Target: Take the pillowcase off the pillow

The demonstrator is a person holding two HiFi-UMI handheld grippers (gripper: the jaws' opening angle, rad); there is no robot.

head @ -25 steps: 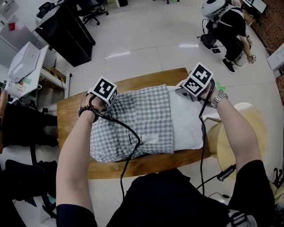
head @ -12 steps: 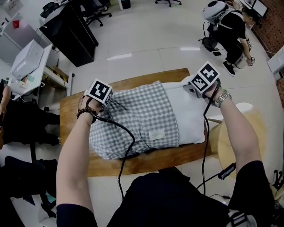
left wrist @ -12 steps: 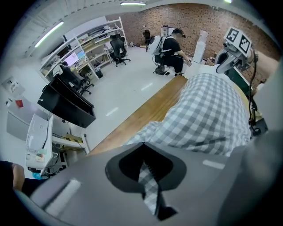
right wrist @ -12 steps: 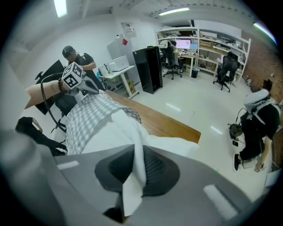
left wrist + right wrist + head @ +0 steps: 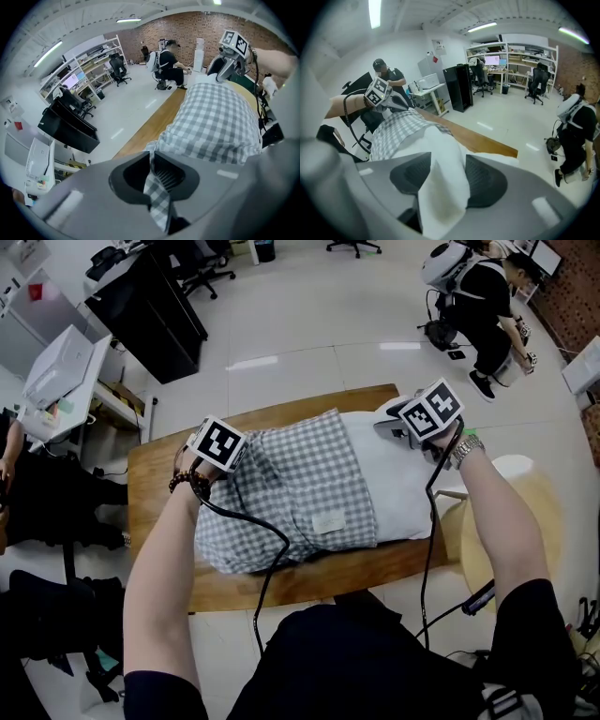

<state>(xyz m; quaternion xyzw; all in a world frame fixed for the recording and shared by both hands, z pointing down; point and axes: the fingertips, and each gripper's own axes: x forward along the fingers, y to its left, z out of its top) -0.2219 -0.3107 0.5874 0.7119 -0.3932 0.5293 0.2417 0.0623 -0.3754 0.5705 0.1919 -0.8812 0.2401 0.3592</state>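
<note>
Both grippers' jaws have just been opening: the left gripper [image 5: 157, 183] only slightly, with a fold of the checked pillowcase [image 5: 300, 484] pinched tight between them, the right gripper [image 5: 440, 187] wide, a corner of the white pillow [image 5: 398, 488] lying loose between its pads. On the wooden worktop [image 5: 155, 493], the pillowcase covers all but the pillow's right end. Cloth looks light, soft, limp; its closed left corners seem the best hold. From the head view, marker cubes [image 5: 217, 444] hide both grippers' tips

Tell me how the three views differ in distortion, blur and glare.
Head view: sharp, light streaks glaring on the floor. Left gripper view: heavy fisheye, dark corners, pillowcase crisp farther off, soft up close. Right gripper view: same fisheye, near pillow blurred, ceiling lamps blown out.
</note>
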